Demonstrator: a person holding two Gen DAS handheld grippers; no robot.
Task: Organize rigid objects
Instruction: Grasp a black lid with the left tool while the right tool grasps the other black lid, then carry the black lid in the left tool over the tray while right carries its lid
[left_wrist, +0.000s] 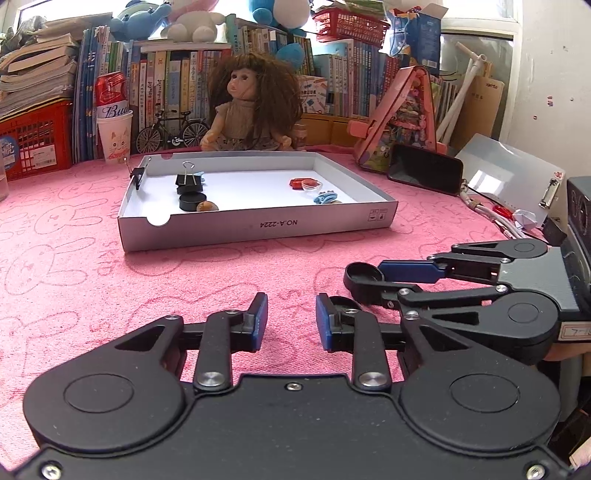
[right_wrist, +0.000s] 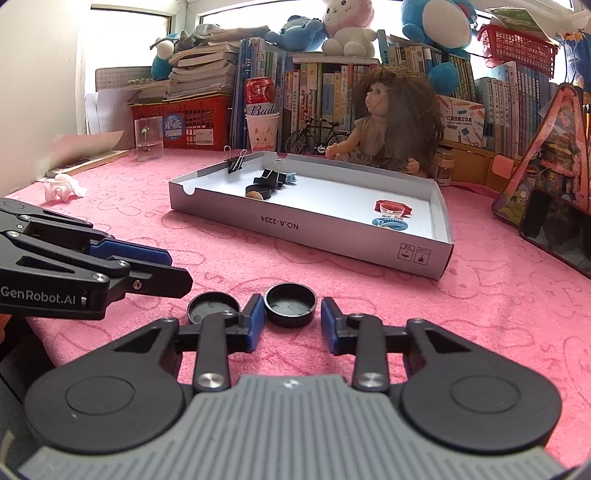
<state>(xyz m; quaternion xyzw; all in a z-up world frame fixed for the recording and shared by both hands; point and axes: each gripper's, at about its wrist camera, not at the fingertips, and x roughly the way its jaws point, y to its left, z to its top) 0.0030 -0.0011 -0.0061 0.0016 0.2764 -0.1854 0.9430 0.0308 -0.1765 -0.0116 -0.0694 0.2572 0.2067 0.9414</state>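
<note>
On pink cloth, two black caps; tray behind.

Box lid tray sitting mid-table, two caps lying before it

The tray is resting on the tablecloth with binder clips lying at its left end and a hair clip at its right; the doll is sitting behind it, books standing behind her; two caps are lying side by side in front, near the table's front edge
</note>
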